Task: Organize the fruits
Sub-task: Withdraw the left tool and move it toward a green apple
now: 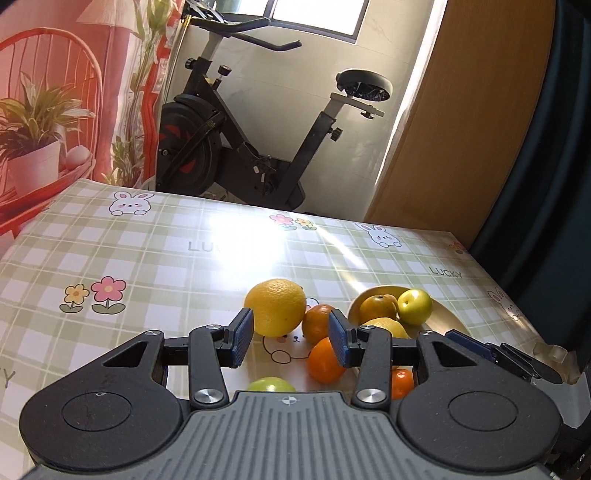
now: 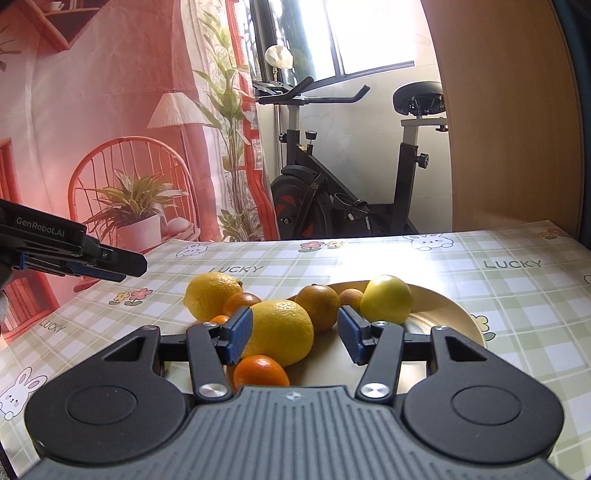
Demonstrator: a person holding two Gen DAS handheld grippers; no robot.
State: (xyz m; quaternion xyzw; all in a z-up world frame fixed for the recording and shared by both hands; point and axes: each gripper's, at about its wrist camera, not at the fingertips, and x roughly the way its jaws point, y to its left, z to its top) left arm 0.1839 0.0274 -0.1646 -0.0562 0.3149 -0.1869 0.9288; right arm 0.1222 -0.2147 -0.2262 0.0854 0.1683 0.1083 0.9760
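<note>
Worktop under green check cloth with rabbits, flowers, "LUCKY" print; strong glare at far centre. Left gripper: jaws apart, nothing between the pads, held above loose fruit. Right gripper: jaws apart, empty, above the near rim of a gold plate. In the right view the left gripper's side shows at far left, clear of the fruit. On the plate: green-yellow apple, dark orange, a small brownish fruit between them, touching both as far as can be told. Big lemon sits at the plate's left edge; whether on the rim or the cloth, cannot tell. Off the plate, on the cloth: second lemon, and a tangerine nearest the right camera. Left view adds a green fruit half hidden under the left gripper body. Behind the worktop: exercise bike, pink printed backdrop, window.
</note>
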